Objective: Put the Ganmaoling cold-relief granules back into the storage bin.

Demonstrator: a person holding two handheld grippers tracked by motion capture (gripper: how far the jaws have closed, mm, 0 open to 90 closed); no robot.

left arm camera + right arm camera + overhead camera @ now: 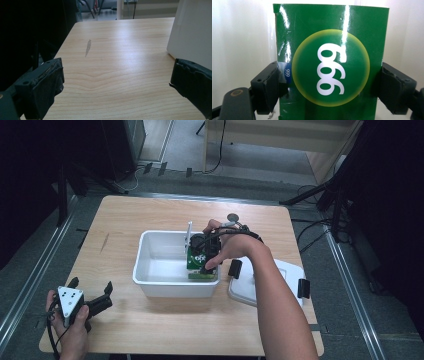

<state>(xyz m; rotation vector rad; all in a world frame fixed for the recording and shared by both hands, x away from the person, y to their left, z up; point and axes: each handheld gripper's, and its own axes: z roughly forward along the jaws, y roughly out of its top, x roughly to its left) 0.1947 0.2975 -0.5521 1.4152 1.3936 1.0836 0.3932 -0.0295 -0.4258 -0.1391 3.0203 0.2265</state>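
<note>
A green box [199, 261] with a yellow-ringed circle and white figures [331, 70] stands inside the white bin [150, 272] at its right end. My right gripper [206, 251] reaches down into the bin and is shut on the box, its black pads [270, 85] pressing both side faces. My left gripper [92, 295] rests low over the table's near-left corner, held in a hand. Its jaws stand wide open over bare wood [117, 62] with nothing between them. The bin's white wall [191, 32] rises at the right of the left gripper view.
A white lid [272, 282] with black clips lies on the table right of the bin, under the right forearm. A thin white stick [189, 234] leans up at the bin's far wall. Dark stands and cables surround the table.
</note>
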